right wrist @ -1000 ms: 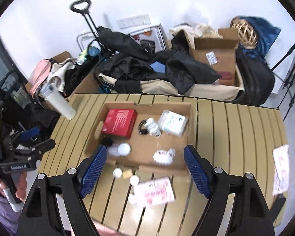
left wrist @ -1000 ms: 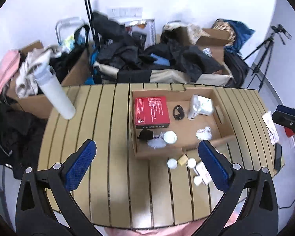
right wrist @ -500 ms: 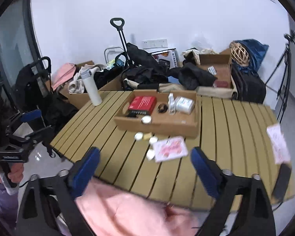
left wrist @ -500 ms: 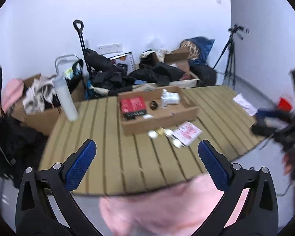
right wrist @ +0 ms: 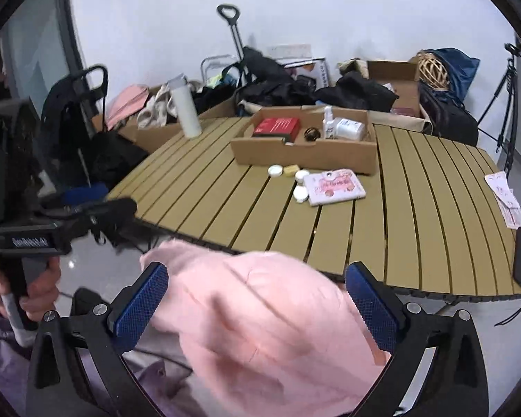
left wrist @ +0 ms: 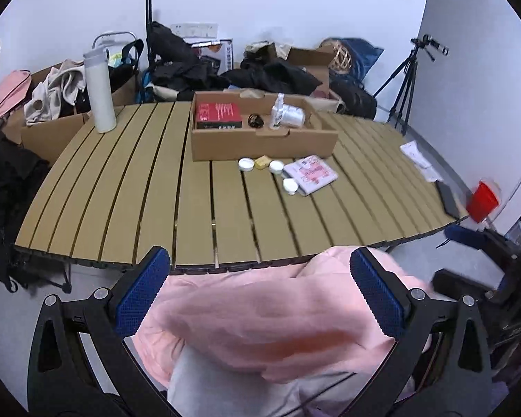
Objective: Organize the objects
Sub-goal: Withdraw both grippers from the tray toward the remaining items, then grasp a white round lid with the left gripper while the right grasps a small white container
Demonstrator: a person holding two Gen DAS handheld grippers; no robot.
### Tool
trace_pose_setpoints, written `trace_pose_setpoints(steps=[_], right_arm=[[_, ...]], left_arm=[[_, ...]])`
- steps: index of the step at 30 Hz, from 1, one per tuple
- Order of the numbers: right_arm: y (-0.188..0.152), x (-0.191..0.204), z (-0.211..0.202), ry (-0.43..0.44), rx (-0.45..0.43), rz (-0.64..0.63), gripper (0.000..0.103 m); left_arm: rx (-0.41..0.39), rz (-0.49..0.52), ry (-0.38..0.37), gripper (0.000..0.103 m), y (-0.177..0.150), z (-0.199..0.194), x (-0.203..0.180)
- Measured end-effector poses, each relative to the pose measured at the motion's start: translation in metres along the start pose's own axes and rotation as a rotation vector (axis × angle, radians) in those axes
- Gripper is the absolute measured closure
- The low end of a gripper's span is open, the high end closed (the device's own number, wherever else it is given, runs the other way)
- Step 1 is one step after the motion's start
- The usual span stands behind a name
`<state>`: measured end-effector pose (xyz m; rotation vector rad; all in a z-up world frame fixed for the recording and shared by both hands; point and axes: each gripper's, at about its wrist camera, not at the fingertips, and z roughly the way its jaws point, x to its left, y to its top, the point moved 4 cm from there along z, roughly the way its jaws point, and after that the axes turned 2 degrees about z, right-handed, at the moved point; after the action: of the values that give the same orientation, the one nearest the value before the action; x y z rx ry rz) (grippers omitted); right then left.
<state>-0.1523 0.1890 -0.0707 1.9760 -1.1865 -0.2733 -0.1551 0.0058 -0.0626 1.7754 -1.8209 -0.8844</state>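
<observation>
Slatted table (left wrist: 198,205) bears a cardboard box (left wrist: 260,142) holding a red box (left wrist: 218,115) and bottle (left wrist: 278,111); writing unreadable. Both the left gripper (left wrist: 257,299) and the right gripper (right wrist: 255,304) gape empty.

The slatted table (left wrist: 156,187) is tan with dark gaps. On it: a brown cardboard box (left wrist: 260,142) holding a red box (left wrist: 218,114), a white flask (left wrist: 99,92) at ten o'clock, white round lids (left wrist: 246,164), and a pink-patterned white packet (right wrist: 333,186). Gripper pads (left wrist: 140,293) are textured blue.
</observation>
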Motion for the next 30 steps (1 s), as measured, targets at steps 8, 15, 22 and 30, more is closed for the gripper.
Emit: trace_pose_setpoints(steps=[8, 15, 22, 30], right_arm=[[0.013, -0.026, 0.077, 0.054, 0.092, 0.023, 0.033], [0.05, -0.036, 0.186, 0.118, 0.156, 0.086, 0.046], [0.06, -0.059, 0.239, -0.047, 0.192, 0.139, 0.048], [0.057, -0.044, 0.253, -0.104, 0.241, -0.005, 0.064]], left_arm=[[0.031, -0.002, -0.008, 0.0, 0.018, 0.066, 0.026], [0.066, 0.04, -0.046, 0.003, 0.053, 0.145, 0.043], [0.135, 0.103, -0.108, 0.014, 0.075, 0.223, 0.044], [0.206, 0.114, -0.133, 0.038, 0.086, 0.275, 0.039]])
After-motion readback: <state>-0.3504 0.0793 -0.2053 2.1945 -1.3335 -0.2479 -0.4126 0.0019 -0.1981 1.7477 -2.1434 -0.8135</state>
